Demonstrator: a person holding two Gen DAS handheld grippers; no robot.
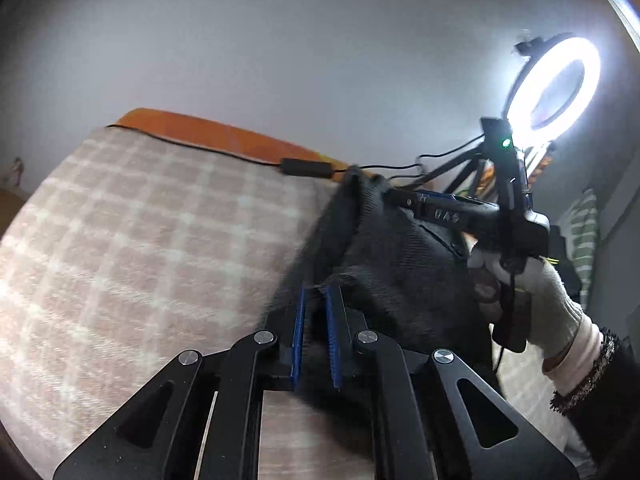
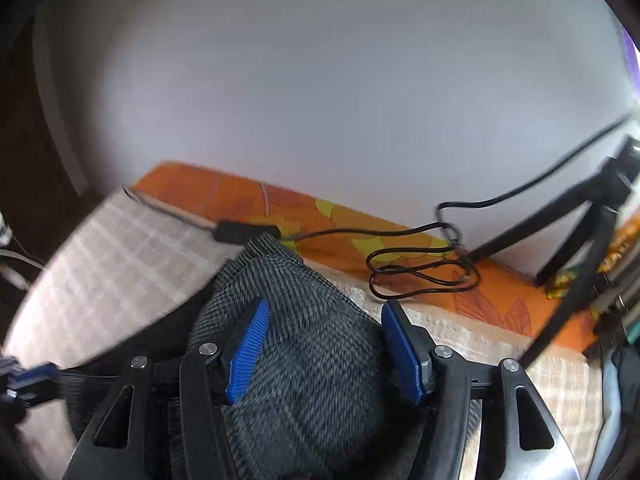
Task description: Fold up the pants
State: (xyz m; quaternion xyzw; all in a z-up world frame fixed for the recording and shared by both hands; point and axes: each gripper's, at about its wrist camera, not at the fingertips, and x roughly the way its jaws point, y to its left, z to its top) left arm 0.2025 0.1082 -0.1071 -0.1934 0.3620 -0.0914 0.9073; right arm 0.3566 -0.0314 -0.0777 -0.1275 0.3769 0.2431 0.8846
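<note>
on my left wrist feed the left gripper (image 1: 316,300) has its blue pads nearly together, pinching a fold of the dark pants (image 1: 384,248) above the checked blanket (image 1: 140,240). my right gripper (image 2: 324,344) stands wide apart — the pants (image 2: 312,360) bulge between its pads, and i cannot tell whether they press the cloth. a black cable (image 2: 420,276) lies beyond, by the ring light (image 1: 556,88).

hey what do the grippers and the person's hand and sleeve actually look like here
Both grippers, the left gripper and the right gripper, have black linkage arms with triangular cutouts, silver pivot screws and ribbed blue finger pads. The right hand wears a whitish knit glove, with a pale pink cuff and a dark sleeve behind it.
</note>
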